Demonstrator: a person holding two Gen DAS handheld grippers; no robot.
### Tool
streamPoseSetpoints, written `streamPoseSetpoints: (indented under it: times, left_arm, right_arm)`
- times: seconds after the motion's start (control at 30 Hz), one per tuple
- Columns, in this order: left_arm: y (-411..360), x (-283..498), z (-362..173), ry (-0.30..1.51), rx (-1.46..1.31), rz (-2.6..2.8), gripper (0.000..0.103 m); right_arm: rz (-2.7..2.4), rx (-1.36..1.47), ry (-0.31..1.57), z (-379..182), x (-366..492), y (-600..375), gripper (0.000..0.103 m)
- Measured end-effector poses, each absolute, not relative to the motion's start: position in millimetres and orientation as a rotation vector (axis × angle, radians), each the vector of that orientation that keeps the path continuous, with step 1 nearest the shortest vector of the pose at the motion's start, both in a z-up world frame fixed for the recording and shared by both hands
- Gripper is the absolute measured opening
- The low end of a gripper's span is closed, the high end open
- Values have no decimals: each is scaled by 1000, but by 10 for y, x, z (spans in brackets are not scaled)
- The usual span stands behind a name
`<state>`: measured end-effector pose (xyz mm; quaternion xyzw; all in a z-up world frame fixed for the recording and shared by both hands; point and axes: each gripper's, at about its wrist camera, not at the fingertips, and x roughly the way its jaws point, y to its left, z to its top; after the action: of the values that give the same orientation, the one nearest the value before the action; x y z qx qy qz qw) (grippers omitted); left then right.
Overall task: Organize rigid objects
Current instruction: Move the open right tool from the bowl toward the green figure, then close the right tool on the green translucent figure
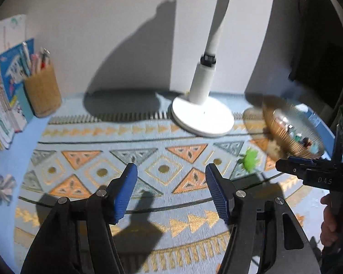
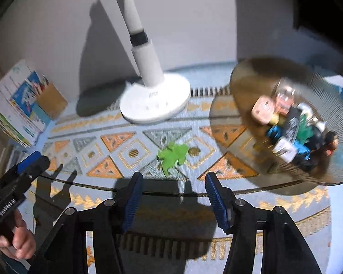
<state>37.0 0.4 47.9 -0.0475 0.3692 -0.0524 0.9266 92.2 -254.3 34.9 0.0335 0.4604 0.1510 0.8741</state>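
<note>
A: What is taking up the most room?

B: A patterned cloth is covering the worktop, with blue surface showing along the left edge. A white wall is standing behind the back edge.

A: And on the cloth?

B: A white lamp is standing near the middle of the back edge, its stem leaning upward. Toward the back right corner a ribbed glass bowl is sitting, and small toys are piling up inside it; they are too blurred to name one by one.

A: Anything on the left?

B: Books are standing upright at the back left corner, and a tan pen cup is standing just beside them, with pens sticking out.

A: Where is the loose piece?

B: A green toy is lying flat on the cloth, between the lamp and the front edge, near the bowl but apart from it. Its exact shape is blurring.

A: What are the grippers doing?

B: The left gripper is hovering over the middle of the cloth, jaws standing apart with nothing between them. The right gripper is pointing down at the green toy, which is lying just beyond the jaws; those jaws are apart too and gripping nothing. Each gripper is showing at the side of the other's view, with a hand wrapping its handle.
</note>
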Motion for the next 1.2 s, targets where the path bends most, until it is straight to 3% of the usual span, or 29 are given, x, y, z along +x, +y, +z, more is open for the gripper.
streamPoseSetpoints:
  times: [0.33,0.87,1.0,1.2]
  left_arm:
    - [48,494,96,787,-153,-110,60]
    - [-122,442,68,763,-74,-89,60]
    - [-102,447,72,763,-83,-84,60]
    - [-70,448,70,763,-91,-74,60]
  right_arm:
    - [306,69,982,-11,1200,-2368,55]
    - [266,41,912,-156,1310,-2171,55]
    - [238,11,900,-152,1314,-2169,39]
    - [272,-26,886,-118,1284,-2096,37]
